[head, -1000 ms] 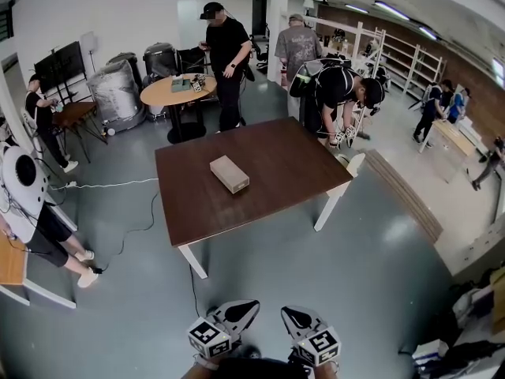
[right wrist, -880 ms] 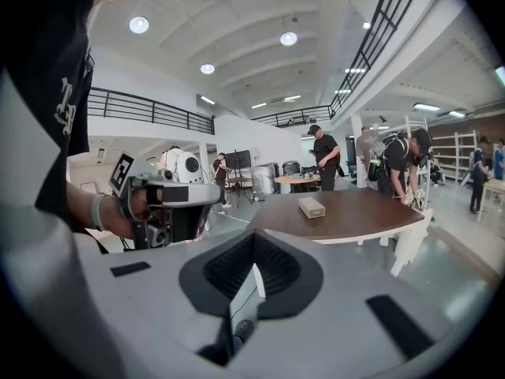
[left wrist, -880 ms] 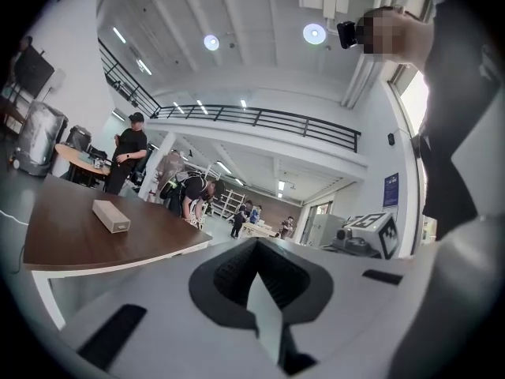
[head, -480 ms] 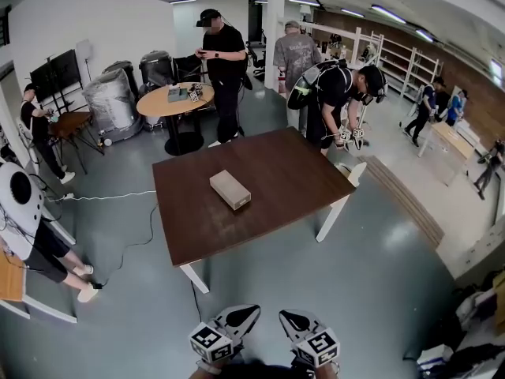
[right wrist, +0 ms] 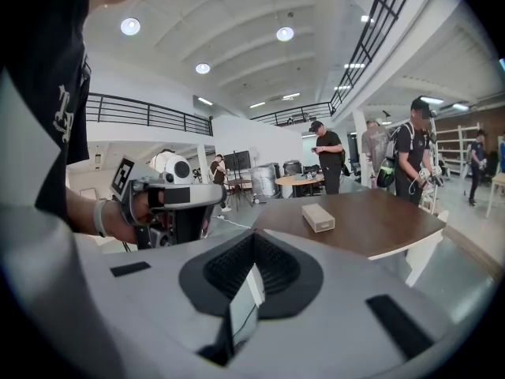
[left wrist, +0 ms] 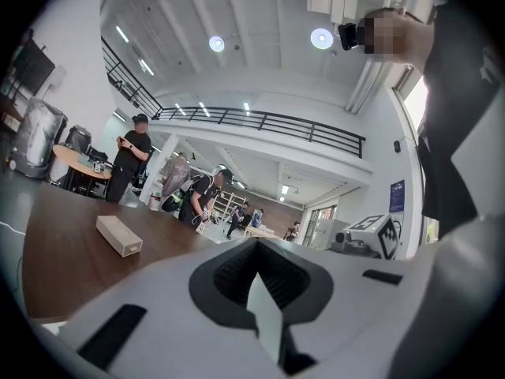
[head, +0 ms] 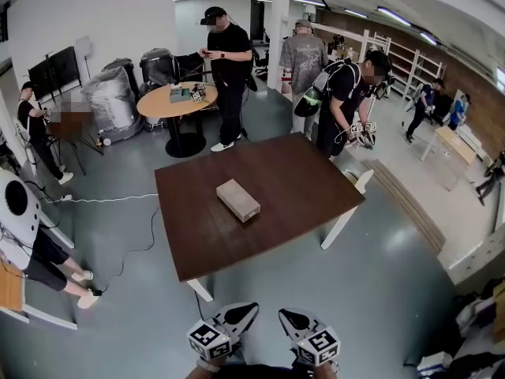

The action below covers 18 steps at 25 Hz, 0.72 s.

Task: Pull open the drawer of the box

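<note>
A small tan box (head: 238, 200) lies near the middle of the dark brown table (head: 292, 160), its drawer end turned toward me. The same box (left wrist: 118, 235) lies far off in the left gripper view, and the box (right wrist: 318, 217) is just as far in the right gripper view. My left gripper (head: 239, 315) and right gripper (head: 291, 320) hang side by side at the bottom of the head view, well short of the table. Both are shut with nothing in them: left gripper (left wrist: 264, 316), right gripper (right wrist: 241, 306).
A person with a backpack (head: 345, 101) stands at the table's far right corner. Two more people (head: 227, 65) stand behind it by a round wooden table (head: 170, 99). A cable (head: 134, 231) trails over the grey floor on the left, near a seated person (head: 31, 239).
The person with the backpack has straightened up from bending over. The table sits slightly lower and further right in the head view. Both grippers stay shut at the bottom.
</note>
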Tool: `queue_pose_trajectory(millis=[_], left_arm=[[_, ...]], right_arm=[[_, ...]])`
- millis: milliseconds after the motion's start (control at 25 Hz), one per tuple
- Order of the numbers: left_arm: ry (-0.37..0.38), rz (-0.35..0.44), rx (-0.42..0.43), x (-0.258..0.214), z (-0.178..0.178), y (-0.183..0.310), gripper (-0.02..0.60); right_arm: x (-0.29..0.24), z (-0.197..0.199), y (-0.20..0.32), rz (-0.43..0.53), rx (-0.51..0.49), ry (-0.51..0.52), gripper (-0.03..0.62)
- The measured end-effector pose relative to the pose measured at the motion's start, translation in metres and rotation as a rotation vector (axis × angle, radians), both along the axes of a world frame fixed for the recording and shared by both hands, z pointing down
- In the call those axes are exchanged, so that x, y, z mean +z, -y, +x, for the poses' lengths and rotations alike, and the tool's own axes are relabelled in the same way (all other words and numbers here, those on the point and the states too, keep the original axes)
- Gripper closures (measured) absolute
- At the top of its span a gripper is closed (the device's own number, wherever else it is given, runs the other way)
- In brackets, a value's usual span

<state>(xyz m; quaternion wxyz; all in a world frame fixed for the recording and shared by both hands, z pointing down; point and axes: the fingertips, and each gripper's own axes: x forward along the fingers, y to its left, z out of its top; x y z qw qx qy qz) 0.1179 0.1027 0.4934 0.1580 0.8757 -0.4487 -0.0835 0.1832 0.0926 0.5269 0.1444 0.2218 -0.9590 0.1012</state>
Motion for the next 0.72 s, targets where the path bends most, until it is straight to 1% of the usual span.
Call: queue_pose_trajectory(millis=[160, 280, 480, 720], left_arm=[[-0.005, 0.002, -0.018, -0.003, -0.035, 0.018, 0.577], [-0.013, -0.001, -0.027, -0.004, -0.065, 0.026, 0.577], [-0.050, -0.006, -0.005, -0.004, -0.104, 0.031, 0.576], [-0.060, 0.003, -0.004, -0.007, -0.147, 0.038, 0.576]], right_arm=[[-0.001, -0.035, 0.014, -0.021, -0.045, 0.015, 0.606], [-0.007, -0.068, 0.025, -0.010, -0.071, 0.037, 0.606], [-0.015, -0.116, 0.032, 0.008, -0.131, 0.085, 0.606], [-0.018, -0.160, 0.037, -0.040, -0.141, 0.116, 0.606]])
